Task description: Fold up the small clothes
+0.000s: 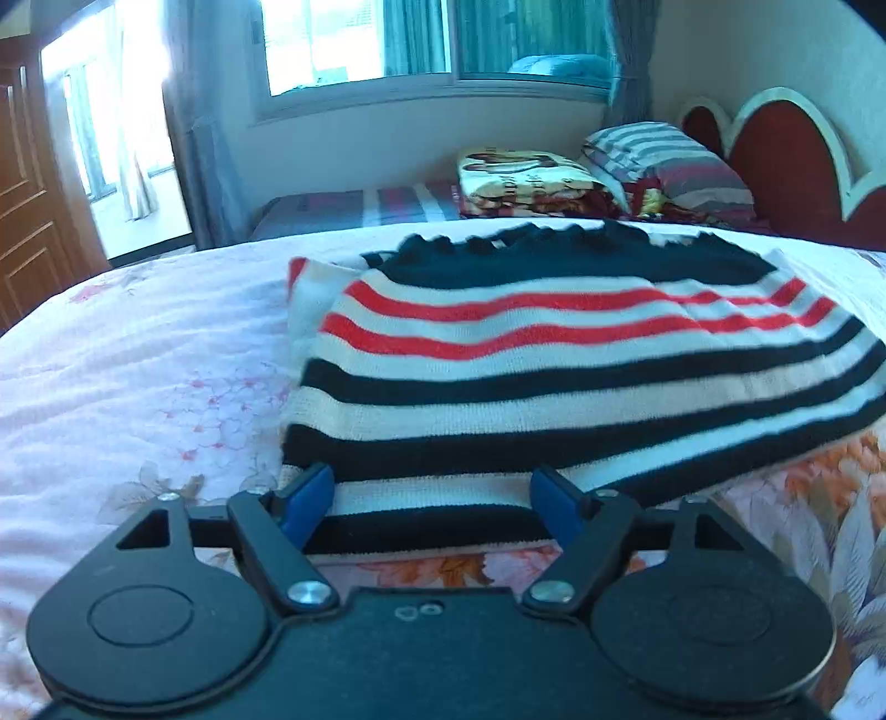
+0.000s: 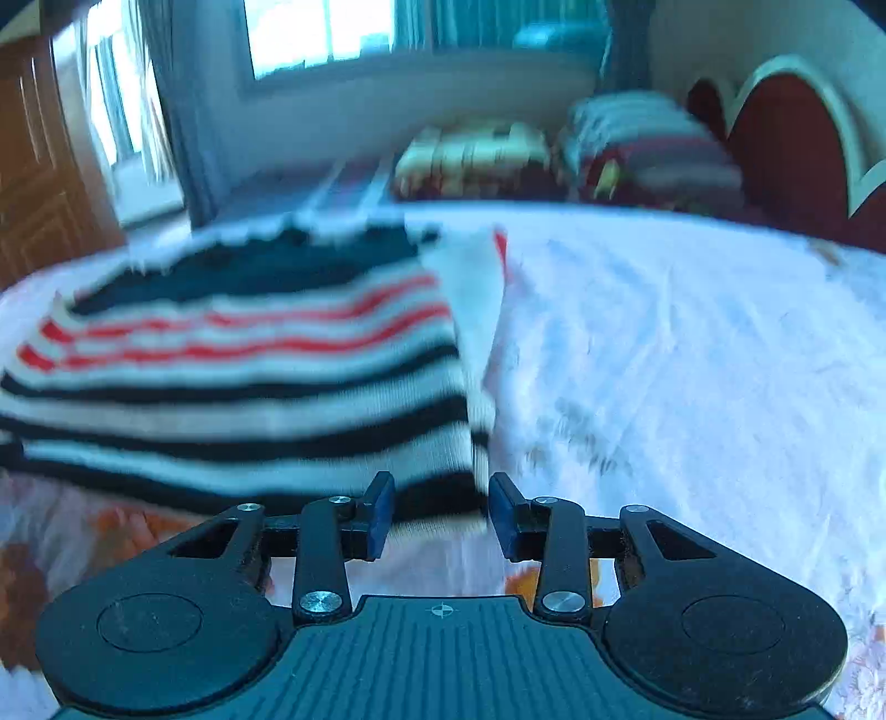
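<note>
1. On the bed, over the floral bedspread (image 1: 138,354), lies the striped sweater (image 1: 554,354); it has white, black and red stripes, and its black upper part is at the far side.
2. The sweater looks already folded in, with a white panel showing along its left side in the left wrist view.
3. At the near hem of the sweater is the left gripper (image 1: 434,501). Its jaws stand wide apart, and the black and white hem passes between the blue pads (image 1: 307,498). The pads do not seem to press on the cloth.
4. At the near right corner of the sweater is the right gripper (image 2: 441,512). Its jaws are about half open, with that corner of the hem in the gap between them. This view is blurred, so I cannot tell whether the pads touch the cloth.
5. Farther away are a folded blanket (image 1: 526,177), a striped pillow (image 1: 664,160), and a red headboard (image 1: 786,155).
6. Behind them is a window (image 1: 360,44) with curtains (image 1: 205,138), and a wooden door (image 1: 27,183) at the left.
</note>
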Demonstrator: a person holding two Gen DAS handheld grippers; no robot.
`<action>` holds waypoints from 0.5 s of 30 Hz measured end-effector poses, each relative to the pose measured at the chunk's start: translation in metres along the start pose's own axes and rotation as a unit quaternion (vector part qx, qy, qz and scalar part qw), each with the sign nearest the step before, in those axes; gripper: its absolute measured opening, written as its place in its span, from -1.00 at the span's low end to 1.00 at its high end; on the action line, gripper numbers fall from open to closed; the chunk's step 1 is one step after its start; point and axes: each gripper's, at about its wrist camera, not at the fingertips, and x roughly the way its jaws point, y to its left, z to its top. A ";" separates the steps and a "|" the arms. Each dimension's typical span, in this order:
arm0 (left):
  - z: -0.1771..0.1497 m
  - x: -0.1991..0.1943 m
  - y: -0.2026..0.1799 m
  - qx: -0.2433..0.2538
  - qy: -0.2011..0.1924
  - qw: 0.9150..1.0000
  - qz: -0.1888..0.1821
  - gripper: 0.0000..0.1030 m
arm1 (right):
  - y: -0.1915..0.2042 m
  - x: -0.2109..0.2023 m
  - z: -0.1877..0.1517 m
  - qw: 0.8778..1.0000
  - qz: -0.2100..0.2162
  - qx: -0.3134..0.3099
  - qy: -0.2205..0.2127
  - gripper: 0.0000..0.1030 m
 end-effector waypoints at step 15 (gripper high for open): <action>0.002 -0.003 -0.002 -0.016 0.032 0.999 0.009 0.44 | -0.006 -0.012 -0.012 0.999 -0.012 0.048 0.022 -0.25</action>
